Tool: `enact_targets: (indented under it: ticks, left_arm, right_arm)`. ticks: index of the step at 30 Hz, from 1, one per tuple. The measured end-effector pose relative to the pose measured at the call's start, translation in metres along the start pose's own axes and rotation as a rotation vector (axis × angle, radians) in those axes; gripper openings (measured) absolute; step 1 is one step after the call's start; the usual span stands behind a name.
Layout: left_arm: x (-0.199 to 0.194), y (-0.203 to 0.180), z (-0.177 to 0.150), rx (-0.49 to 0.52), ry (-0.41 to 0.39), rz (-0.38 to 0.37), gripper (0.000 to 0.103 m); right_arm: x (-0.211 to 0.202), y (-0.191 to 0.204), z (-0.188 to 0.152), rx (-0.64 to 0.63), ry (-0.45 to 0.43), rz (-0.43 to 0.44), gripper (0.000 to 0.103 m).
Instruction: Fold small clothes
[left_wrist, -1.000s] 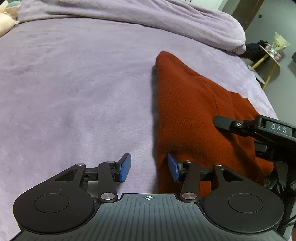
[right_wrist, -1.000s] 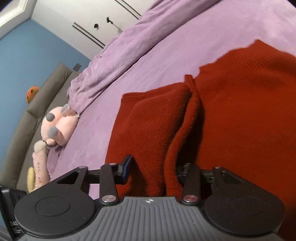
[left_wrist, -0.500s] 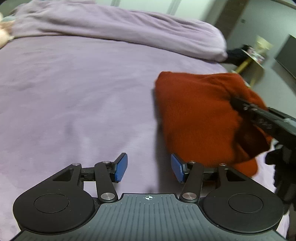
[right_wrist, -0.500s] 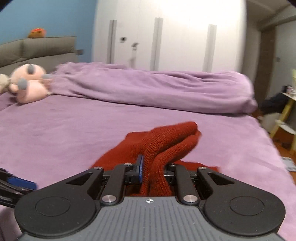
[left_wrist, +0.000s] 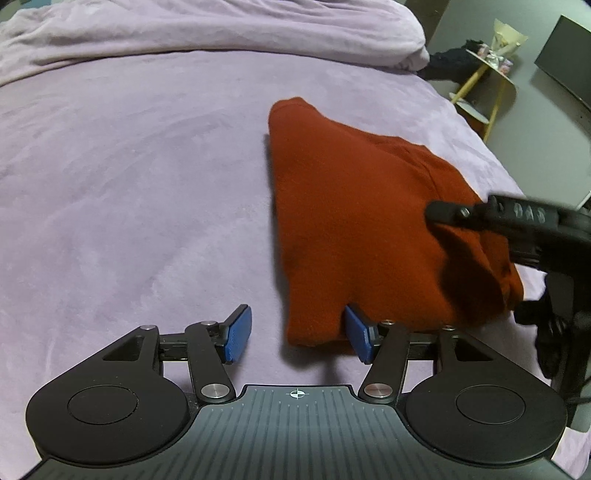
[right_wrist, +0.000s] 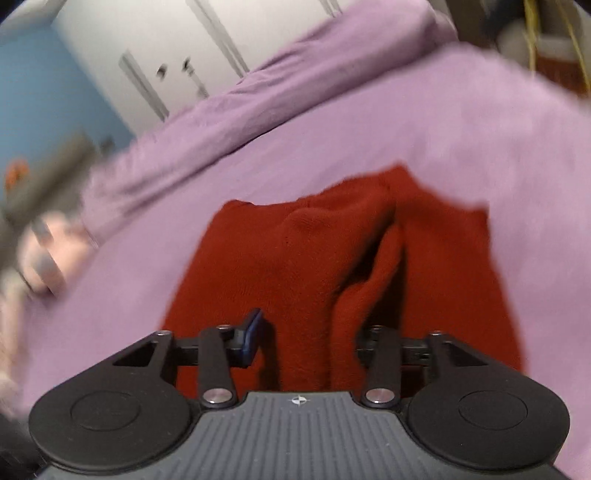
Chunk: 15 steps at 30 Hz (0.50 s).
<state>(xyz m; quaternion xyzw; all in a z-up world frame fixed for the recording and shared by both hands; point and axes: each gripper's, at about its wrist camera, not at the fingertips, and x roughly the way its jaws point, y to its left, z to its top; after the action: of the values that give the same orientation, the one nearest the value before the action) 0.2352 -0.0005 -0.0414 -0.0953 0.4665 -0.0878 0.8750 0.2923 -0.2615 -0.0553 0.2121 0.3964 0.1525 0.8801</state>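
A folded rust-red knit garment (left_wrist: 362, 221) lies on the purple bed cover (left_wrist: 129, 184). My left gripper (left_wrist: 297, 338) is open and empty at the garment's near left corner, its right pad against the cloth edge. My right gripper (right_wrist: 306, 339) is open, with a raised fold of the red garment (right_wrist: 332, 266) lying between its fingers; its right pad is hidden behind the cloth. The right gripper also shows in the left wrist view (left_wrist: 509, 218) over the garment's right edge. The right wrist view is blurred.
A bunched purple duvet (left_wrist: 221, 33) lies along the far side of the bed. A pink plush toy (right_wrist: 44, 247) lies at the left. A yellow side table (left_wrist: 487, 70) stands beyond the bed's right edge.
The right gripper was shut on the garment's fold and lifted it half a second ago; now it is open and low, and the garment lies flatter. The left gripper stayed open.
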Motion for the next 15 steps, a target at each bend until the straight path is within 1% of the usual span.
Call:
enact_targets:
  ticks: [1, 2, 3, 4, 6, 7, 8, 9, 10, 12, 13, 15]
  left_arm:
    - [0.001, -0.004, 0.0, 0.002, 0.002, -0.001, 0.061]
    - [0.001, -0.006, -0.003, 0.003, 0.006, -0.003, 0.061]
    - [0.002, -0.008, -0.005, 0.003, 0.016, -0.001, 0.061]
    - [0.003, -0.012, -0.007, 0.008, 0.033, 0.0, 0.061]
    - [0.007, -0.019, -0.011, 0.038, 0.041, 0.004, 0.061]
    - [0.009, -0.023, -0.01, 0.048, 0.035, 0.041, 0.06]
    - [0.013, -0.023, -0.008, 0.037, 0.031, 0.076, 0.062]
    - [0.015, -0.021, -0.005, 0.006, 0.029, 0.081, 0.063]
    - [0.017, -0.018, -0.001, -0.034, 0.026, 0.071, 0.062]
    - [0.021, -0.015, 0.004, -0.087, 0.024, 0.099, 0.063]
    - [0.021, -0.014, 0.005, -0.102, 0.016, 0.1, 0.063]
    - [0.019, -0.013, 0.002, -0.106, -0.003, 0.109, 0.063]
  right_arm:
    - [0.004, 0.001, 0.0, 0.005, -0.001, -0.002, 0.042]
    - [0.009, 0.004, -0.001, -0.027, -0.005, -0.021, 0.037]
    - [0.013, 0.012, -0.002, -0.089, -0.009, -0.052, 0.025]
    - [0.015, 0.023, -0.004, -0.159, -0.008, -0.082, 0.017]
    - [0.013, 0.05, -0.003, -0.322, -0.034, -0.163, 0.015]
    - [0.007, 0.066, -0.003, -0.431, -0.08, -0.212, 0.015]
    - [-0.001, 0.081, -0.005, -0.545, -0.145, -0.261, 0.015]
    - [-0.011, 0.093, -0.007, -0.632, -0.205, -0.293, 0.015]
    - [-0.022, 0.103, -0.008, -0.694, -0.259, -0.305, 0.014]
    - [-0.04, 0.112, -0.01, -0.762, -0.341, -0.316, 0.014]
    - [-0.043, 0.112, -0.013, -0.792, -0.364, -0.337, 0.014]
    - [-0.041, 0.099, -0.018, -0.803, -0.349, -0.382, 0.014]
